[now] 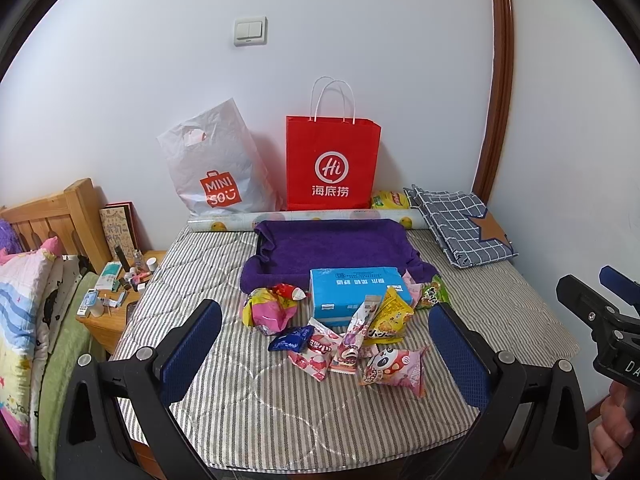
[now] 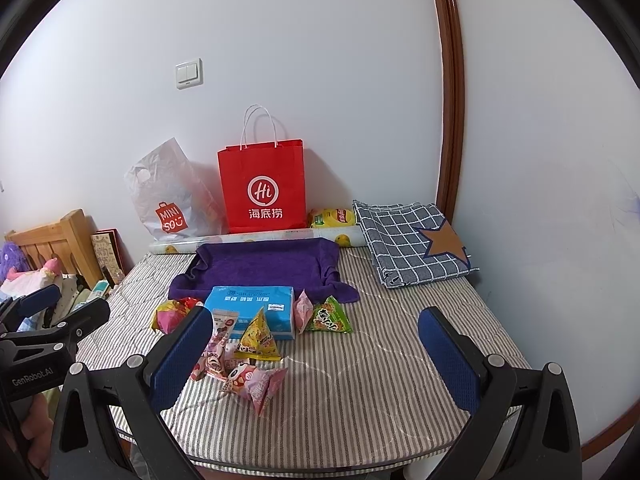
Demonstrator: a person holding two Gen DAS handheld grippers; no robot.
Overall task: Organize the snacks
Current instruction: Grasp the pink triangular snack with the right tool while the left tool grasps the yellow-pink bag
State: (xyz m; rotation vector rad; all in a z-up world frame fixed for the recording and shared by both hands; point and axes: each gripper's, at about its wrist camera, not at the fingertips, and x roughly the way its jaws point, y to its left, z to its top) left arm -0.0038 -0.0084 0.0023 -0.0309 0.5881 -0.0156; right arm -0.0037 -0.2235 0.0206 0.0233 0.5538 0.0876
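Hovering wide open, empty: left gripper (image 1: 324, 344), right gripper (image 2: 316, 344). Snack packets (image 1: 352, 340) heaped on striped mattress (image 1: 280, 420), touching blue tissue pack (image 1: 356, 288), before purple tray (image 1: 328, 244). Advice: pinch one outlying packet by its crimped edge, avoiding neighbours.

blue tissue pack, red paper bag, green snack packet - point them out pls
blue tissue pack (image 1: 356, 286), left wrist view, top face
red paper bag (image 1: 332, 160), left wrist view, front panel
green snack packet (image 2: 330, 316), right wrist view, front

Both wrist views face wall over striped mattress (image 1: 224, 384); share snack pile (image 2: 244, 356).
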